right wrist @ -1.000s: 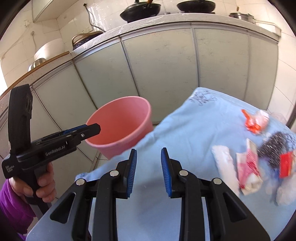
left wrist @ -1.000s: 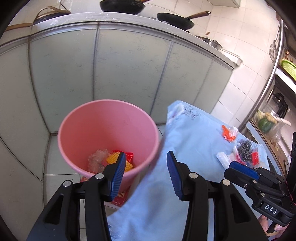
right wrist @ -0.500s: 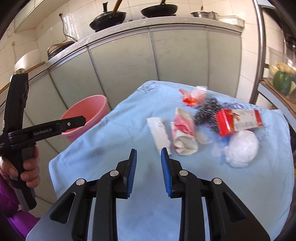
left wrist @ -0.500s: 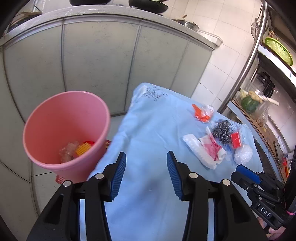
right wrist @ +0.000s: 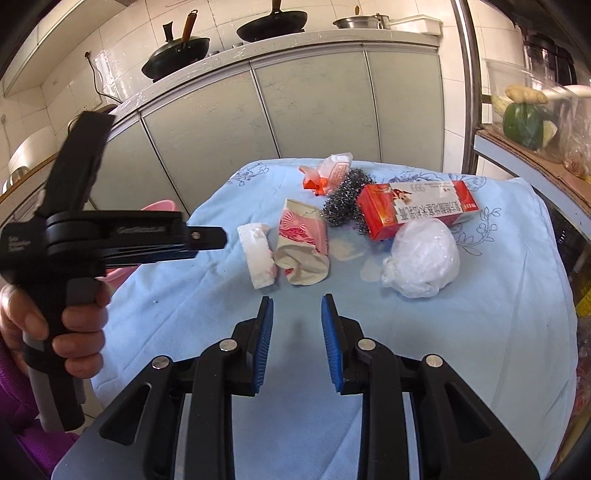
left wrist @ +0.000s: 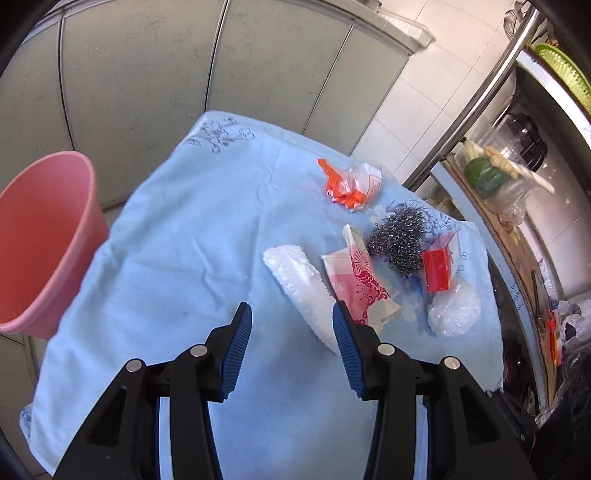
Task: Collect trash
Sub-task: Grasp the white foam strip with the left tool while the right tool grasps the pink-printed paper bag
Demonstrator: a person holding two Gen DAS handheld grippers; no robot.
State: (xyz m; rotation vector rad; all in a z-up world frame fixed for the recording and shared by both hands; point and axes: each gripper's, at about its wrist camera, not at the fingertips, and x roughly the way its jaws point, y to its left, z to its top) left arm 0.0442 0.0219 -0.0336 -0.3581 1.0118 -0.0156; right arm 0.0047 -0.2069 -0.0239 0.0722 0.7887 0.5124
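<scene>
Trash lies on a light blue cloth [left wrist: 177, 258]: a white foam strip [left wrist: 301, 291] [right wrist: 257, 254], a pink-and-white paper wrapper [left wrist: 356, 280] [right wrist: 304, 242], a steel wool pad [left wrist: 397, 236] [right wrist: 345, 199], a red box [left wrist: 437, 269] [right wrist: 413, 206], an orange-and-clear wrapper [left wrist: 349, 182] [right wrist: 327, 171] and a white plastic bag ball [left wrist: 454, 310] [right wrist: 421, 258]. A pink bin [left wrist: 40, 240] stands left of the table. My left gripper [left wrist: 291, 332] is open and empty just before the foam strip; it shows in the right wrist view [right wrist: 218, 238]. My right gripper [right wrist: 297, 317] is open and empty, short of the wrapper.
Grey cabinet doors [right wrist: 314, 103] under a counter with woks [right wrist: 271, 24] stand behind the table. A metal shelf [left wrist: 491, 206] with vegetables [right wrist: 524, 122] is on the right. A hand [right wrist: 70, 328] holds the left gripper's handle.
Both grippers swung right, away from the pink bin and toward the trash pile. The left gripper now hovers over the foam strip. Both stay open.
</scene>
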